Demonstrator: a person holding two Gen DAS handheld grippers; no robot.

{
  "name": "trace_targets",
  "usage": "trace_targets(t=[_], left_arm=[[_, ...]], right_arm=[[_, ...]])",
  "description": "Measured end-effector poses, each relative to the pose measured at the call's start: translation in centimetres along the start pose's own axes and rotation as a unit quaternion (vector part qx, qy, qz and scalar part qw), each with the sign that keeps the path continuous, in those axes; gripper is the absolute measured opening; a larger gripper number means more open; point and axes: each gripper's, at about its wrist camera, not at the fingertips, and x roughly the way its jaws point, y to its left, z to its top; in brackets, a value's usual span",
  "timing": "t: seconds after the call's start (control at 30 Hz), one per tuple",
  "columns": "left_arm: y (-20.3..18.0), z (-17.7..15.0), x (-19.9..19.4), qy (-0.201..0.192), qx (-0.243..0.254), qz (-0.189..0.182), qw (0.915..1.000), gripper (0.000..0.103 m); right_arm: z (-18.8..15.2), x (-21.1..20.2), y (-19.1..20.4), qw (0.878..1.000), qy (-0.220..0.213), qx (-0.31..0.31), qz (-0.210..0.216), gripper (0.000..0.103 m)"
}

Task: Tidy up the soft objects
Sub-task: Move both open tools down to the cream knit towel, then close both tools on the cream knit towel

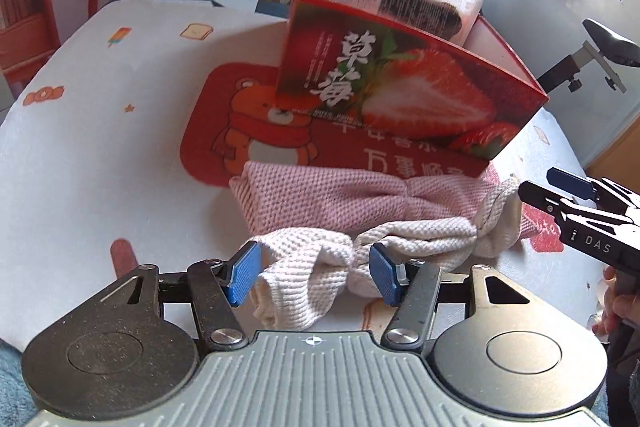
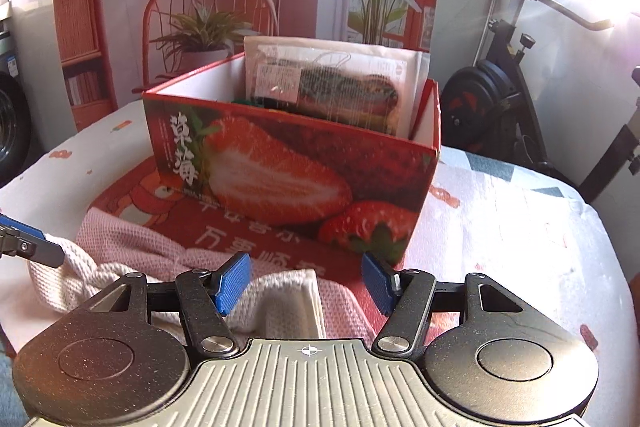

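Note:
A white knitted cloth [image 1: 400, 231] lies twisted on the table in front of a folded pink knitted cloth [image 1: 340, 195]. My left gripper [image 1: 314, 273] stands open over the white cloth's near end, which lies slack between the blue pads [image 1: 244, 273]. My right gripper [image 2: 305, 283] is open too. The white cloth's other end [image 2: 288, 301] reaches its left pad only, and the pink cloth [image 2: 120, 239] lies to the left. Each gripper shows in the other's view: the right gripper [image 1: 560, 193] at the cloth's right end, the left gripper [image 2: 24, 243] at the left edge.
A red strawberry box [image 1: 400, 87] [image 2: 300, 167] stands open-topped behind the cloths on a red bear mat [image 1: 224, 131], with a plastic-wrapped package [image 2: 332, 87] upright inside. The table has a white printed cover [image 1: 100, 147]. An exercise bike [image 2: 500, 87] stands beyond the right edge.

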Motion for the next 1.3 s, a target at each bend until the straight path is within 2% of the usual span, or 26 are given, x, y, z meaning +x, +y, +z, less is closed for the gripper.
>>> trace_targets(t=[0.13, 0.2, 0.27, 0.4, 0.47, 0.6, 0.67, 0.9, 1.13, 1.3], left_arm=[[1.3, -1.0, 1.3, 0.031, -0.023, -0.006, 0.9993, 0.062], [1.6, -1.2, 2.0, 0.041, -0.028, -0.013, 0.9987, 0.056], [1.6, -1.2, 2.8, 0.043, -0.025, -0.013, 0.9987, 0.042], [1.3, -1.2, 3.4, 0.031, -0.008, -0.01, 0.9994, 0.033], [0.9, -1.0, 3.8, 0.025, 0.005, -0.005, 0.9997, 0.031], [0.2, -0.2, 4.8, 0.019, 0.022, 0.0, 0.9996, 0.03], [-0.1, 0.2, 5.2, 0.012, 0.033, 0.002, 0.9994, 0.03], [-0.6, 0.5, 5.6, -0.004, 0.044, 0.009, 0.999, 0.029], [0.0, -0.1, 5.0, -0.008, 0.027, -0.008, 0.9996, 0.029], [-1.0, -1.1, 4.4, -0.018, 0.047, -0.015, 0.9986, 0.029]], right_arm=[[-1.8, 0.3, 0.0, 1.0, 0.017, -0.001, -0.006, 0.058], [-2.4, 0.7, -0.1, 1.0, 0.024, 0.0, -0.008, 0.058], [-2.7, 1.2, -0.4, 1.0, 0.027, 0.004, -0.006, 0.058], [-3.1, 2.5, -0.6, 1.0, 0.029, 0.009, 0.005, 0.058], [-3.2, 3.2, -0.3, 0.999, 0.033, 0.011, 0.017, 0.053], [-3.3, 4.2, 0.3, 0.999, 0.041, 0.013, 0.024, 0.036], [-3.4, 4.2, 0.2, 0.998, 0.043, 0.025, 0.028, 0.021], [-4.4, 3.3, 0.8, 0.998, 0.042, 0.047, 0.013, 0.016], [-5.7, 1.9, 1.0, 0.996, 0.043, 0.08, 0.014, 0.015], [-6.3, 1.2, 0.9, 0.995, 0.045, 0.091, 0.01, 0.015]])
